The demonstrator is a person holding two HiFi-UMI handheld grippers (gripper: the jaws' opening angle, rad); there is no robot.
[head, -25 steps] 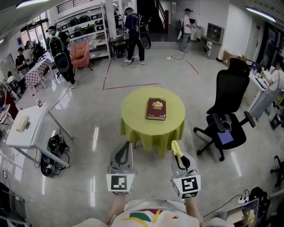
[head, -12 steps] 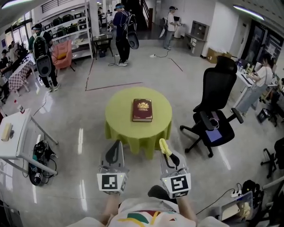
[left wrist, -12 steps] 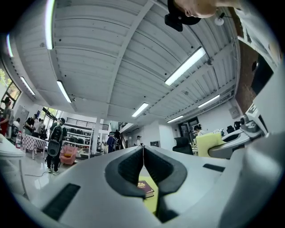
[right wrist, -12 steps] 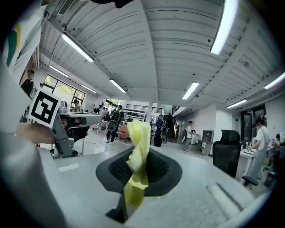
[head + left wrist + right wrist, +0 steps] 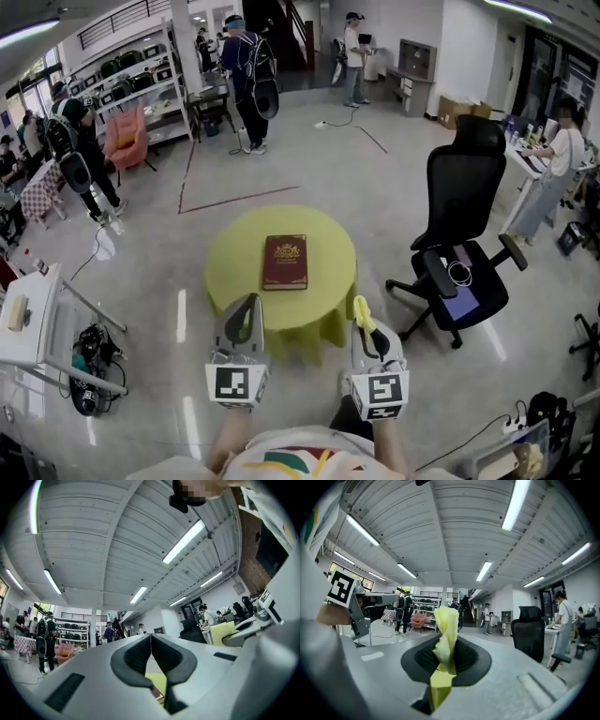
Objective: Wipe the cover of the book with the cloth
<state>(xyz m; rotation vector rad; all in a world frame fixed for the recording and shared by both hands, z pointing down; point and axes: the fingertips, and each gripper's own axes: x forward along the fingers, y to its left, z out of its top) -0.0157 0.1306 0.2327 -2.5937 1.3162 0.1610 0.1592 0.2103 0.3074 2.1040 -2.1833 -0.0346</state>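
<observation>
A large open workroom with a glossy grey floor spreads out below, with people and shelving along the far side and a black office chair (image 5: pixel 464 216) to the right. In the middle stands a small round table draped in a yellow-green cloth (image 5: pixel 326 255). The dark red hardback book with a gold emblem (image 5: pixel 285 262) lies flat near its centre, cover up, spine to the left.

Both grippers are held side by side, near the person's body, just short of the table's near edge and not over the book. The left gripper (image 5: pixel 249 305) has its jaws pressed together with nothing between them. The right gripper (image 5: pixel 368 330) is clamped on a twisted pale yellow cloth (image 5: pixel 361 309), whose free end sticks up past the fingertips.

The step in hand looks like the approach, so no wiping has begun. To do it well, bring the right gripper forward over the book and tip it down so the loose end of the cloth, not the hard jaw tips, meets the cover. The closed left gripper could press on a corner of the book, since it may slide on the draped fabric. Then sweep in long, light, overlapping strokes from spine to far edge.
</observation>
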